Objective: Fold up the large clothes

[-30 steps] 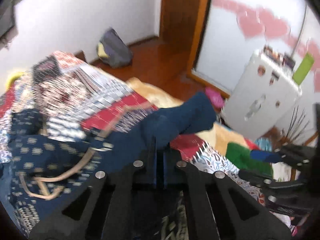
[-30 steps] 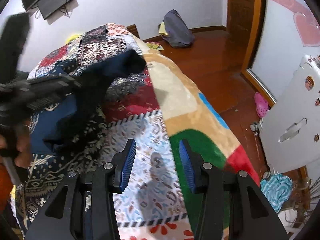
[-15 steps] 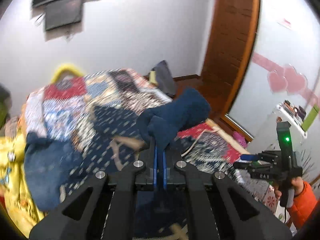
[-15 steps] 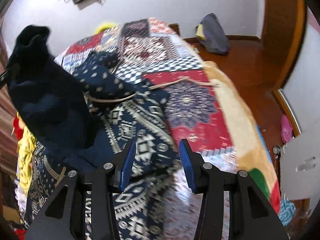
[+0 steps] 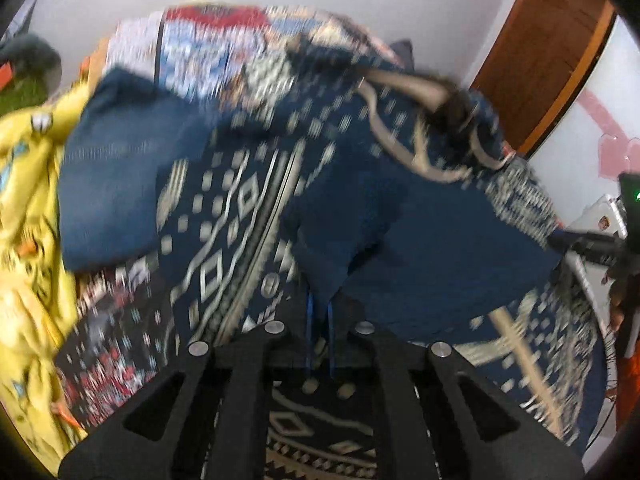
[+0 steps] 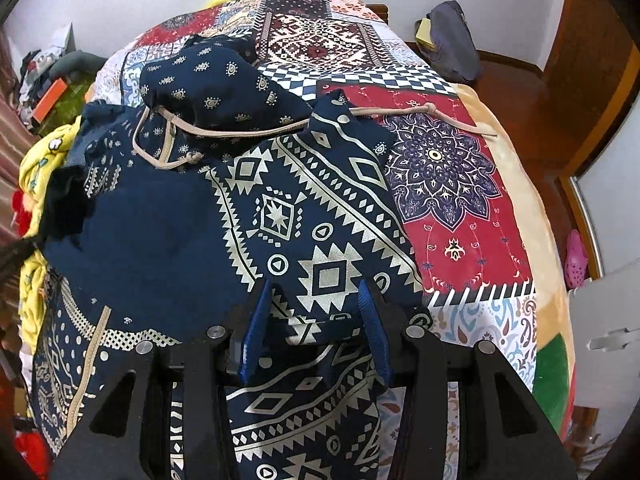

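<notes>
The left tool (image 5: 319, 312) has its blue pads all but closed, and a point of plain navy fabric hangs down between them; they pinch a corner of the navy patterned garment (image 5: 248, 208). The log-side rise in its gap fits jaws that have just been opening a little, yet cloth is between them in the blurred left wrist view. The right tool (image 6: 316, 332) stands partly open, its pads apart with nothing pressed between them. Its fingers (image 6: 256, 328) hover over the garment's (image 6: 280, 232) white geometric print, and the cloth shows in the gap beyond them; whether the tips touch it cannot be told.

The garment lies spread on the bed, on a patchwork blanket (image 6: 460, 216) of red, white and dark squares. Ahead of the right tool a beige drawstring (image 6: 280, 128) runs across the cloth and out over the red patch to the right. Beyond it sits a bunched part with small paisley dots (image 6: 216, 84). To the left of both tools is a heap of yellow fabric (image 5: 24, 208). Right of the right tool, past the bed's edge, are the wooden floor (image 6: 536, 92), a pink clog (image 6: 576, 264) and a grey bag (image 6: 452, 40) against the wall.

Both tools point steeply down at the bed. In the left wrist view the other tool (image 5: 600, 244) shows at the far right edge, with an orange sleeve (image 5: 628, 380) below it.
</notes>
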### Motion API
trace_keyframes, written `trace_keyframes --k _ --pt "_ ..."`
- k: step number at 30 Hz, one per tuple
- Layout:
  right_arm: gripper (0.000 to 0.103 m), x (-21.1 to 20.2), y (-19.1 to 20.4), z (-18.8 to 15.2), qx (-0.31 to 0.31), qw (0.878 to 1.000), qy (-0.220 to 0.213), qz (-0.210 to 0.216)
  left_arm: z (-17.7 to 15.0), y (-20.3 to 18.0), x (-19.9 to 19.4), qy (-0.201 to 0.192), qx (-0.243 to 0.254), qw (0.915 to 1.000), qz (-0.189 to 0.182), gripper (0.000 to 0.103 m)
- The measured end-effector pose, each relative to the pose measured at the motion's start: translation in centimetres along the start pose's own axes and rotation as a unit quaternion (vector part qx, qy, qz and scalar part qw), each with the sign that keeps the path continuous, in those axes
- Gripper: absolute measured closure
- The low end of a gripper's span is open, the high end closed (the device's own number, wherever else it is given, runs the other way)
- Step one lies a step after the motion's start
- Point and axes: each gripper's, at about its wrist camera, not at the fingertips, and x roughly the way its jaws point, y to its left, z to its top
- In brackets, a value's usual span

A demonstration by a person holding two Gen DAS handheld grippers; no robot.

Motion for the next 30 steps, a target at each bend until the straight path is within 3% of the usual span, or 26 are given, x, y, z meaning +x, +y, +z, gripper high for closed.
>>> trace_keyframes --k 8,11,14,20,30 --pt "0.049 0.7 1.9 -0.3 -0.046 0.998 -0.002 -0.038 -2.4 3.9 -0.5 -0.003 -0.057 0.9983 0.005 0.067" --pt "0.048 0.8 2.5 -0.4 -0.064 0.996 -0.001 -0.055 -2.5 4.7 -1.2 0.001 -0.069 0.9976 -0.009 0.065" --pt "0.048 0.6 2.6 -0.2 -0.069 0.996 0.001 -0.057 -2.5 4.9 -2.5 0.000 -0.067 0.9978 0.003 0.063" --pt "0.048 -2.1 3.2 1.4 -0.060 0.997 -0.030 -0.029 -1.3 4.9 -5.5 -0.025 -0.025 0.9952 0.091 0.061" --pt "0.048 -4.6 7.8 8.2 -0.089 0.991 -0.096 0.006 3.4 2.5 -8.2 -0.078 0.049 0.9899 0.108 0.048"
